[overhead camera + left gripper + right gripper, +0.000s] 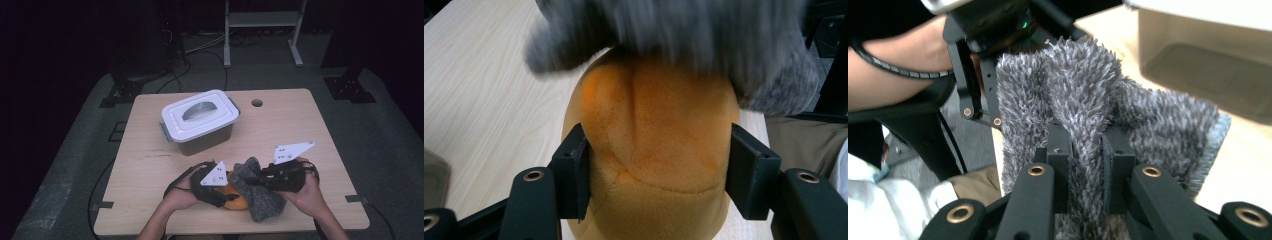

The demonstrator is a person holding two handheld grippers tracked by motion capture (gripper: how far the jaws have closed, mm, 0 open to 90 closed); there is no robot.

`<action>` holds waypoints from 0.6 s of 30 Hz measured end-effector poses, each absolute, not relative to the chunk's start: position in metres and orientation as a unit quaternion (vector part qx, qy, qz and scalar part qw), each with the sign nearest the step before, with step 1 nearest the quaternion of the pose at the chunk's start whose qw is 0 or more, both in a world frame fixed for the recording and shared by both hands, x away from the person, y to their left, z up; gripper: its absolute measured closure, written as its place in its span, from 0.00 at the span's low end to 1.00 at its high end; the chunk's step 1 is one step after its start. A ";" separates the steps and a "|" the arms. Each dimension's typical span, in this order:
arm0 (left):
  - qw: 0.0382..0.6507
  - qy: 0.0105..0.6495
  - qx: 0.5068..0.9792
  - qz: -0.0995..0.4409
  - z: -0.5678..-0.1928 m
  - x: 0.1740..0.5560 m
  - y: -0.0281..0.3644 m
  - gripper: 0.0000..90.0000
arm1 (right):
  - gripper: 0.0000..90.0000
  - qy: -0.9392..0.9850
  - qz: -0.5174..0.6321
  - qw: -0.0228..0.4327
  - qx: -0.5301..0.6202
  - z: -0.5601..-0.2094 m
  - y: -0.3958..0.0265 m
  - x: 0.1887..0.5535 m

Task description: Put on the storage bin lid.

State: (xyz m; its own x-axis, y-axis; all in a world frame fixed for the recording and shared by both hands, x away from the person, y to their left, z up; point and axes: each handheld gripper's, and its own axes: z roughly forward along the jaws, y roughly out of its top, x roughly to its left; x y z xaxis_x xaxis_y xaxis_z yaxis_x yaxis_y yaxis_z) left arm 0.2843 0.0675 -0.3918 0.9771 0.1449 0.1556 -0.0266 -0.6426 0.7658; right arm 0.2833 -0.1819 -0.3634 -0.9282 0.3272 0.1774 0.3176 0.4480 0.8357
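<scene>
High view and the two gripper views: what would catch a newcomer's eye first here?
At the table's near edge, the left gripper clamps an orange plush toy between its jaws, while the right gripper pinches a fold of shaggy grey cloth that drapes over the toy's top. Farther back, left of centre, stands a grey storage box with a white lid, closed.

obstacle: lidded box (200,121) behind tongs | free: table (310,125) right of box

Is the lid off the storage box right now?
No, the white lid sits closed on the grey storage box, handle folded flat, in the high view.
</scene>
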 end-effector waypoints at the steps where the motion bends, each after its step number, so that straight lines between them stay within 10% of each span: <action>1: 0.426 0.035 0.899 0.101 -0.391 0.285 0.070 0.43 | 0.86 0.849 0.492 0.000 0.191 -0.366 -0.182 0.284; 18: 0.441 0.043 0.893 0.085 -0.400 0.287 0.075 0.39 | 0.86 0.842 0.491 -0.029 0.223 -0.384 -0.195 0.298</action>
